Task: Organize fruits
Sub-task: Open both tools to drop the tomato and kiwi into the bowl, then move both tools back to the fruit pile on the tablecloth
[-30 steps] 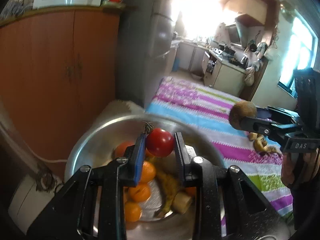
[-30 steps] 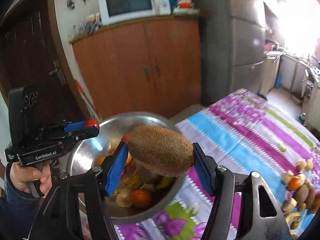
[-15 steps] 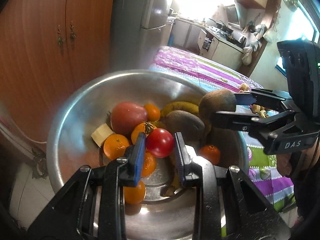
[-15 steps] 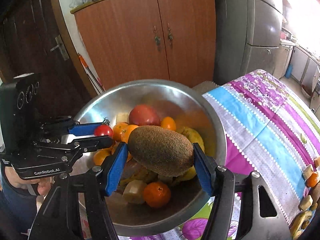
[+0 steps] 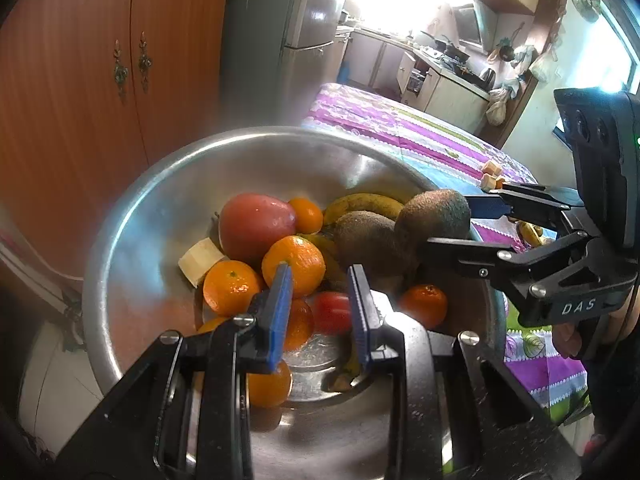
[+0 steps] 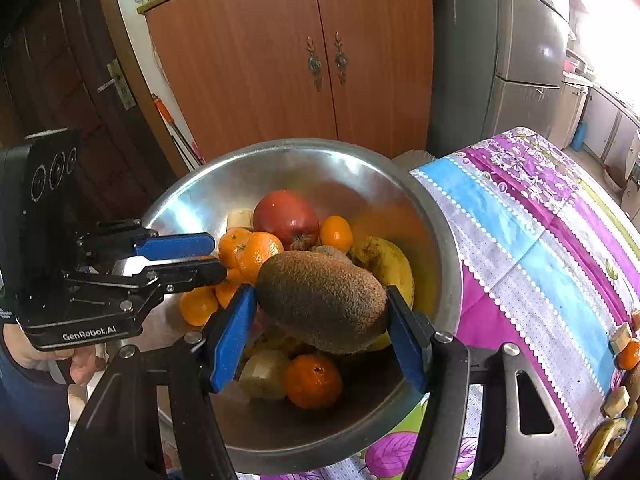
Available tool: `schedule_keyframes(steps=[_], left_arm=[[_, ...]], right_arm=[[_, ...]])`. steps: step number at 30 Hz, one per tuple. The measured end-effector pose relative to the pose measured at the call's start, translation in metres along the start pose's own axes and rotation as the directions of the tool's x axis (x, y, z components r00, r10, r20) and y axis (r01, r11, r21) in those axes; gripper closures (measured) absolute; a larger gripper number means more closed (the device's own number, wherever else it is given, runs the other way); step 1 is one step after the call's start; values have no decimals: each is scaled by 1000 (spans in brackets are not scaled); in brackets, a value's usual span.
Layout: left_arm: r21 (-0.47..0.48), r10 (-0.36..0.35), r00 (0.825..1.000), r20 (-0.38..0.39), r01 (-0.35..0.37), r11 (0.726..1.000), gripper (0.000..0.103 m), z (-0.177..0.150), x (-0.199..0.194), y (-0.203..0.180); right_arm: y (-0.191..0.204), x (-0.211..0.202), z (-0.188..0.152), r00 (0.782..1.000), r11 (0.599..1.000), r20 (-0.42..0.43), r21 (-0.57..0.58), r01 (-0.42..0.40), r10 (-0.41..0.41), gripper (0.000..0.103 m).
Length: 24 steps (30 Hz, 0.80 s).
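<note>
Our right claw (image 6: 322,330) grips a kiwi (image 6: 322,300) over the steel bowl (image 5: 160,184) — our left claw (image 5: 320,312) hangs released above a small tomato (image 5: 332,312).

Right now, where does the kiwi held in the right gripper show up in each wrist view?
Left wrist view: the kiwi sits right of centre, over the bowl's right side, between the right gripper's fingers.
Right wrist view: the kiwi fills the centre, clamped between blue fingers.
Shared landmark: the large red fruit in the steel bowl.
</note>
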<state>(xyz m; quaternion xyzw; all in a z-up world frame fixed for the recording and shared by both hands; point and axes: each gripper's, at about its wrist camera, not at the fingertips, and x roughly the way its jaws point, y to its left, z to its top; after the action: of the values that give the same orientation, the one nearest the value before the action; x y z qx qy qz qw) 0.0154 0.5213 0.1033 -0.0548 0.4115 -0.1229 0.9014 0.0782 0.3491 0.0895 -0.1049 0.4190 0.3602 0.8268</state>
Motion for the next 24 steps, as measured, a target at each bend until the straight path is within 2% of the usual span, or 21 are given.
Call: schedule_keyframes(steps=[3, 5, 7, 13, 16, 19, 23, 24], left_arm=[[-7, 7, 1000, -11, -7, 1000, 72, -1, 2, 3], [-13, 14, 1000, -11, -14, 1000, 65, -2, 2, 5], [-18, 20, 1000, -6, -20, 1000, 53, -2, 0, 6], [-28, 40, 999, 20, -39, 999, 40, 1, -8, 8], [-27, 37, 998, 43, -36, 999, 39, 5, -14, 4], [-25, 21, 996, 90, -19, 1000, 36, 10, -25, -5], [52, -56, 984, 169, 47, 998, 32, 19, -45, -47], [85, -85, 980, 182, 70, 994, 31, 22, -50, -62]], right_arm=[[0, 6, -2, 1000, 1000, -17, -2, 3, -3, 35], [0, 10, -3, 1000, 1000, -28, -3, 2, -2, 35], [0, 13, -5, 999, 1000, -36, -5, 3, -3, 35], [-1, 3, -3, 1000, 1000, 1, 4, -14, 14, 34], [-1, -17, -1, 998, 1000, 63, 8, -20, 19, 34], [-12, -54, -10, 985, 1000, 172, 27, -13, 8, 28], [-48, -100, -40, 958, 994, 280, 97, 42, -68, 24], [-63, -115, -53, 947, 988, 303, 134, 70, -108, 24]])
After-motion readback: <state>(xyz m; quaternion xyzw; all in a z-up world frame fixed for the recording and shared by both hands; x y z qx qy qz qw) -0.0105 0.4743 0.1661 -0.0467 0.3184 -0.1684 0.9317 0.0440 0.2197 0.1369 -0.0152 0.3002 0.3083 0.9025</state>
